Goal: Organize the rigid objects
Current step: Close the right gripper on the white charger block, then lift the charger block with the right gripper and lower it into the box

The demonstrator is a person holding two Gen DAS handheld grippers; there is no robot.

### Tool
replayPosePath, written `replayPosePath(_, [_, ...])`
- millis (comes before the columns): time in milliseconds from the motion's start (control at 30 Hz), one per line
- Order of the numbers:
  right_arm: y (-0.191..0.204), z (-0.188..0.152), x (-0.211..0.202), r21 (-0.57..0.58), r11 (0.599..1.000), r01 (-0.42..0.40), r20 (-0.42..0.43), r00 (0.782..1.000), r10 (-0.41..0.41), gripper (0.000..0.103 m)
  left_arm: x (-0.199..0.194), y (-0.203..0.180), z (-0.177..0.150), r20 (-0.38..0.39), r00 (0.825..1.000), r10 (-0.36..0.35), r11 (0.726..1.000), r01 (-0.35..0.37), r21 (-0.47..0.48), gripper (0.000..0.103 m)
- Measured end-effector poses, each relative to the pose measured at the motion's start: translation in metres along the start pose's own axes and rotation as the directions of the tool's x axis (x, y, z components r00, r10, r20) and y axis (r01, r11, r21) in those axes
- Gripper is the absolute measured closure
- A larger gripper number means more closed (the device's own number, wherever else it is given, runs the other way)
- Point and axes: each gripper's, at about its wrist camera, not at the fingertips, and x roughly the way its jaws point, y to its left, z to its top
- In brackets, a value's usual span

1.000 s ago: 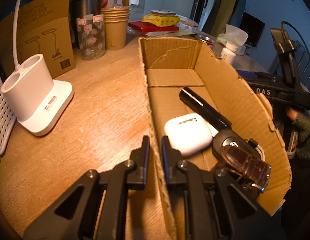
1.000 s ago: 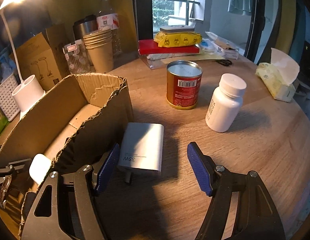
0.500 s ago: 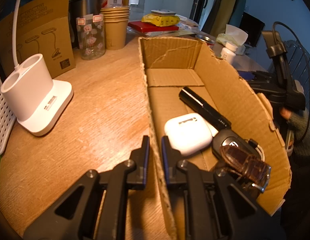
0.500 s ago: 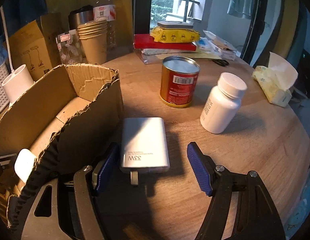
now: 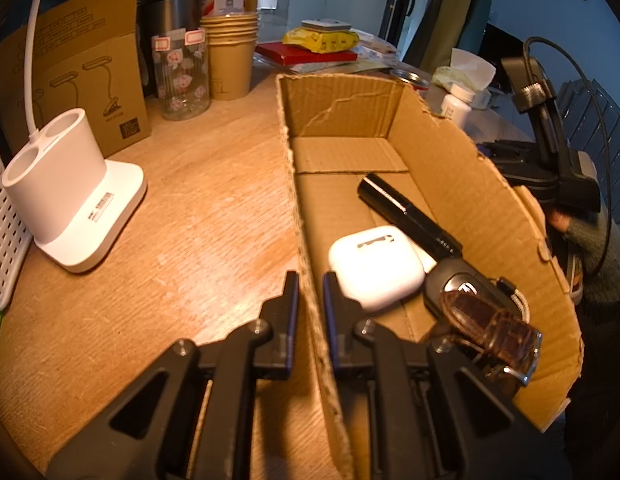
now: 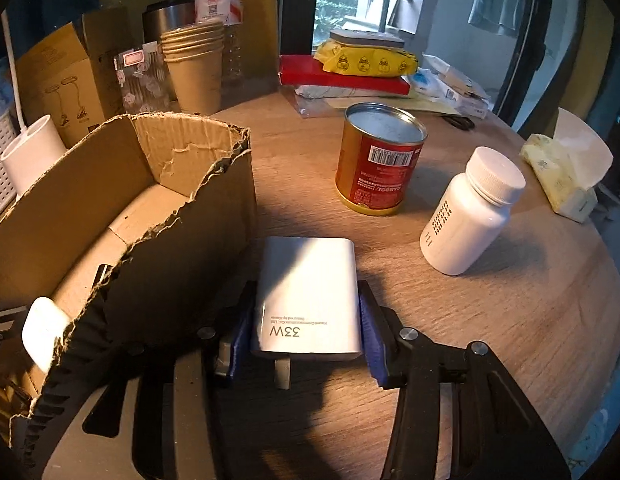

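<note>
White charger [image 6: 307, 294] now pinched by just-closing right fingers [image 6: 368, 334]; left fingers [image 5: 290, 312] clamp box wall [image 5: 305, 280]

Left gripper [image 5: 310, 292] pinched shut; right gripper [image 6: 305, 320] jaws just closed in, clamping.

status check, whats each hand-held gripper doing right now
Left hand-held gripper clamped on cardboard box wall. Right hand-held gripper just closed onto white charger, on table beside box. Nothing in the way.
</note>
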Motion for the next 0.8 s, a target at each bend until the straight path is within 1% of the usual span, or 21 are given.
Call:
replayPosePath(267, [0.005,-0.008,-0.01,0.005,1.0,-0.009,0.006,1.0,0.009,0.054,0.0,0.0,0.0,0.0,1.0,0.001,1.0,-0.001,0.0,0.09])
replayPosePath(433, [0.003,-0.009,-0.021,0.025,1.0,-0.009,0.03,1.0,0.008,0.054,0.0,0.001,0.001,0.0,1.0,0.002,1.0,-0.002,0.0,0.09])
replayPosePath(667, [0.002,-0.007,-0.041,0.023,1.0,0.002,0.066,0.998,-0.004,0.054,0.0,0.001,0.001,0.0,1.0,0.002,1.0,-0.002,0.0,0.09])
replayPosePath(800, [0.008,-0.005,-0.056,0.004,1.0,0.028,0.095,0.995,-0.028,0.054,0.0,0.0,0.001,0.0,1.0,0.002,1.0,-0.002,-0.001,0.09])
